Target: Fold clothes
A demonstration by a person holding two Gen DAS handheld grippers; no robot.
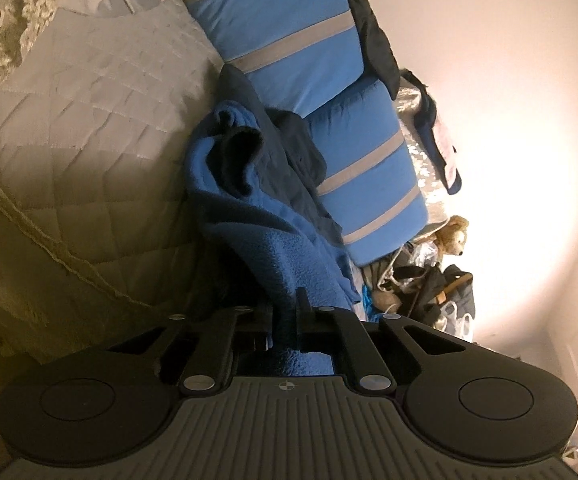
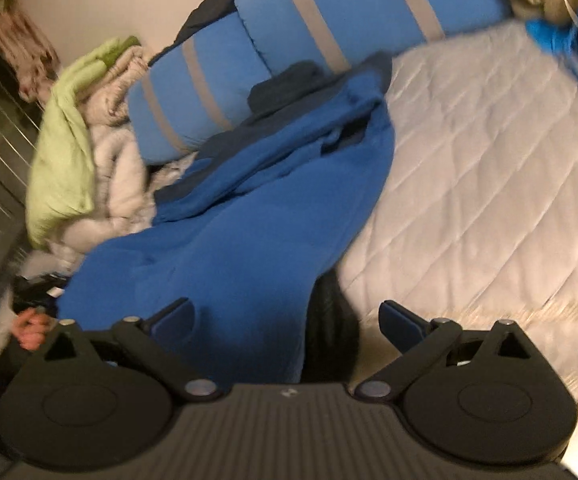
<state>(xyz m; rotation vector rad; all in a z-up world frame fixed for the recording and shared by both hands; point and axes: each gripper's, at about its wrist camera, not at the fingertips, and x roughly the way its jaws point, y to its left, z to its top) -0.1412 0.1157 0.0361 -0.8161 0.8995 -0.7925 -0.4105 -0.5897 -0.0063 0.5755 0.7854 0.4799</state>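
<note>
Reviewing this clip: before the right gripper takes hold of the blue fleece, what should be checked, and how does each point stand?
1. Left gripper shut on the blue fleece garment: ok.
2. Right gripper open: ok.
3. Fleece between the right fingers: ok, though the pads are not pressing it.
4. Quilted bedspread offers bare room to lay it: ok.
5. Garment spread flat: not ok, bunched against the striped pillows.
6. Which hem or sleeve is being taken: cannot tell.

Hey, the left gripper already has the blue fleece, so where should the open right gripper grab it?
Take the near hem of the blue fleece, the right gripper coming in low from the bed's near edge. The cloth drapes between its open fingers there, free of the striped pillows, while the left gripper is shut on another edge.
</note>
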